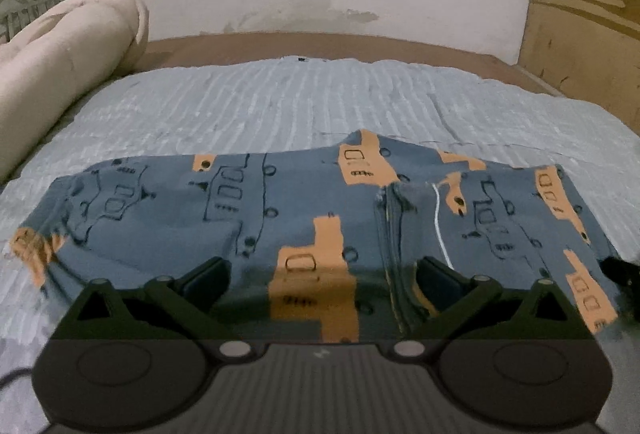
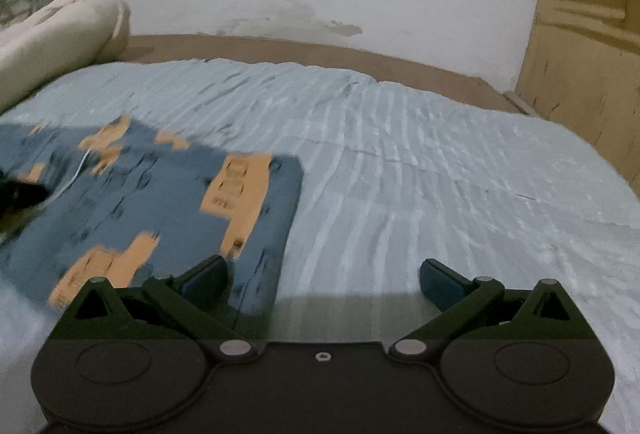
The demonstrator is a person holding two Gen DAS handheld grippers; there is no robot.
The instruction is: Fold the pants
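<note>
- Looking along the left gripper (image 1: 322, 276), I see its jaws spread wide and empty, hovering low over the near edge of the pants (image 1: 280, 218).
- The pants lie on the pale blue ribbed bedspread (image 1: 280, 101), spread crosswise in front of me, blue with orange patches; they look already doubled over, though I cannot count the layers.
- A seam and a loose white thread (image 1: 440, 226) sit just ahead of my left gripper's right finger.
- The right gripper (image 2: 322, 278) is released too, holding nothing; its left finger hangs over the right-hand corner of the pants, its right finger over bare bedspread.
- The right wrist view is smeared, so I would not trust fine detail there.
- My read: the next fold has not begun, and both near corners want pinching first.
- To do it well I would shift the left gripper out toward the left end, so the two grips sit evenly.
- I would bite the whole stack of cloth, not only the top layer, and keep clear of the bedspread ridges.
- Then lift both sides level and lay the fold down edge to edge.
- The rolled cream bedding (image 1: 60, 61) at far left is well apart.
</note>
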